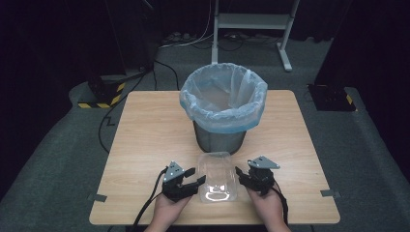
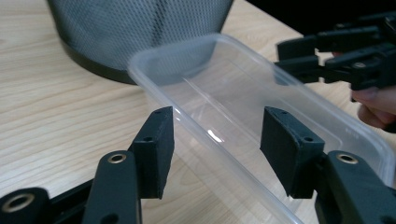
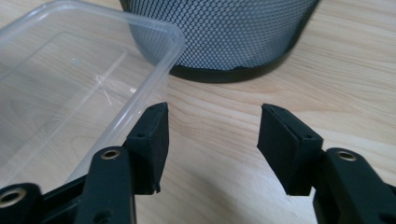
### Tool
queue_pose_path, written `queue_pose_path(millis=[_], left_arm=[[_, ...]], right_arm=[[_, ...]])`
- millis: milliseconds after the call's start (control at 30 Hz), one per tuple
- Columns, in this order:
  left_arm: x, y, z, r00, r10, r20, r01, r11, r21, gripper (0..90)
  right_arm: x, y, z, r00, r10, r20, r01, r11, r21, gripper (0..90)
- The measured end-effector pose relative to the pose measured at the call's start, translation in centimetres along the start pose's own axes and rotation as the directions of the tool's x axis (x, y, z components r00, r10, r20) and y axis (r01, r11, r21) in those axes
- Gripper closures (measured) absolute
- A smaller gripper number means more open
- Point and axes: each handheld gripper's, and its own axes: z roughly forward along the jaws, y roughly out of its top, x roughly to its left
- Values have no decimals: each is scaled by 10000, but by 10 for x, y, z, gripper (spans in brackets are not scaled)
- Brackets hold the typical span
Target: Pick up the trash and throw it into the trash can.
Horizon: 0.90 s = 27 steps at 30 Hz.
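Judged step: squaring up on the clear plastic container (image 1: 218, 176), lying near the table (image 1: 145, 145) front edge between left gripper (image 1: 190, 182) and right gripper (image 1: 243, 177). Both sets of jaws apart, clamping nothing. Left gripper view: rim (image 2: 201, 126) between jaws; right gripper view: rim (image 3: 140, 105) beside one jaw. Next: close on rims. Beyond, lined mesh bin (image 1: 222, 104).

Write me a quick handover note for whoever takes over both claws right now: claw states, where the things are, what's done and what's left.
Left claw: open, jaws straddling the left rim of the clear plastic container without pressing on it.
Right claw: open, beside the container's right rim, nothing between its jaws.
Container: empty, lying on the wooden table just in front of the mesh bin with the blue liner.
Done: both claws brought up to the container.
Left: probably grip the container, then lift it toward the bin.
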Motion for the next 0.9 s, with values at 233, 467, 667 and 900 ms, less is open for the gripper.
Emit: queue_pose_path(millis=[233,467,667,900], left_arm=[[-4,-7,7,9999,-8,-150,13,9995,313,424],[-3,-9,16,9991,-431,59,425,9962,761,358],[-6,-7,14,9986,-528,21,525,9968,604,436],[-12,2,-1,9999,1,156,5,9992,-401,626]], right_arm=[[18,4,-21,9932,340,-1111,-433,9957,-821,397],[25,0,2,9707,1186,-2090,-1225,9925,-56,361],[24,0,7,9282,1988,-3144,-1903,9800,578,423],[28,9,-12,9507,1276,-2827,-1421,9894,-313,579]])
